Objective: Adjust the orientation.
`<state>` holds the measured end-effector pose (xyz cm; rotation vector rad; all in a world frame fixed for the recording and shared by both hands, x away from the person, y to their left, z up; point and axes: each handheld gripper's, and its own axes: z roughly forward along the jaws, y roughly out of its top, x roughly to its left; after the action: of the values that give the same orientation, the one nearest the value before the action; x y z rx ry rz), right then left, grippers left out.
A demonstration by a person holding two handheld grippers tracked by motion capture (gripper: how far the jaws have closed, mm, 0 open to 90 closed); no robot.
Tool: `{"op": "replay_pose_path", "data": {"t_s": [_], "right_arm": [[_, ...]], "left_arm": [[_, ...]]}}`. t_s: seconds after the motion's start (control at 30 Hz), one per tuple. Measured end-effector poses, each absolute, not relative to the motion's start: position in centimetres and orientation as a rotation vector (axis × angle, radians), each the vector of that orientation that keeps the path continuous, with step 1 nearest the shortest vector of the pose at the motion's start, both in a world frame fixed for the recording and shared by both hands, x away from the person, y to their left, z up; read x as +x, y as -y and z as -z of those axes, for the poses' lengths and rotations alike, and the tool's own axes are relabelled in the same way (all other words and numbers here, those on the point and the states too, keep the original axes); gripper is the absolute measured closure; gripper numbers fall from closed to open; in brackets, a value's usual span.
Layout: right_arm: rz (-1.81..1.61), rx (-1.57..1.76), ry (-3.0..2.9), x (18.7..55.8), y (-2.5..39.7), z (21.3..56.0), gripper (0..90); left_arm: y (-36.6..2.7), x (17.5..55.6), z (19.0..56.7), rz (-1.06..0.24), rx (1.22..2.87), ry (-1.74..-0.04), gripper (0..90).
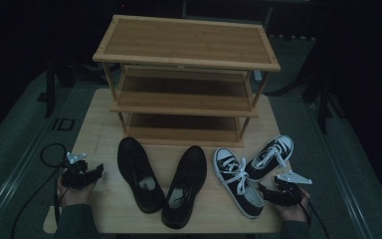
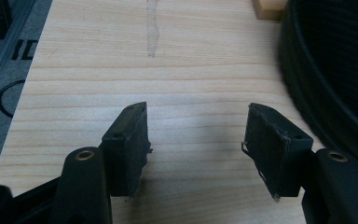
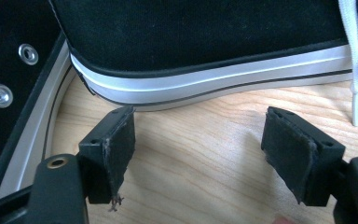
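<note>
A three-tier bamboo shoe rack (image 1: 185,79) stands at the back of the wooden table (image 1: 104,134). Two black leather shoes (image 1: 139,174) (image 1: 184,186) lie in front of it. Right of them lie two black canvas sneakers with white laces (image 1: 238,181) (image 1: 271,157). My left gripper (image 1: 92,174) rests open on the table, left of the leather shoes; in the left gripper view its jaws (image 2: 198,135) hold nothing and a black shoe (image 2: 331,70) is at the right. My right gripper (image 1: 268,191) sits open beside the sneakers, its jaws (image 3: 198,140) just short of a sneaker sole (image 3: 205,79).
The rack's shelves are bare. Dark floor (image 1: 20,129) surrounds the table, with stand legs at both sides. A cable (image 1: 49,154) loops off the left gripper. Bare table lies between the shoes and the rack (image 1: 104,119).
</note>
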<state>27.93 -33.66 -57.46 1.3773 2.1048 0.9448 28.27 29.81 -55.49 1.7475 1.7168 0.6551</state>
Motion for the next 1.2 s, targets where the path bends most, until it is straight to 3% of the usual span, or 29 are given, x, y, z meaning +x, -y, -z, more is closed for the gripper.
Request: {"op": "replay_pose_path", "data": {"t_s": [0.57, 1.2], "right_arm": [[-0.941, 1.388, -2.095, 27.9, 33.6, 57.5, 25.9], [-0.941, 1.396, -2.085, 27.9, 33.6, 57.5, 27.6]], "left_arm": [[-28.8, 27.4, 50.8, -0.579, 1.805, -1.584, 37.6], [-24.6, 26.8, 46.5, -0.551, 1.880, -1.433, 35.4]]}}
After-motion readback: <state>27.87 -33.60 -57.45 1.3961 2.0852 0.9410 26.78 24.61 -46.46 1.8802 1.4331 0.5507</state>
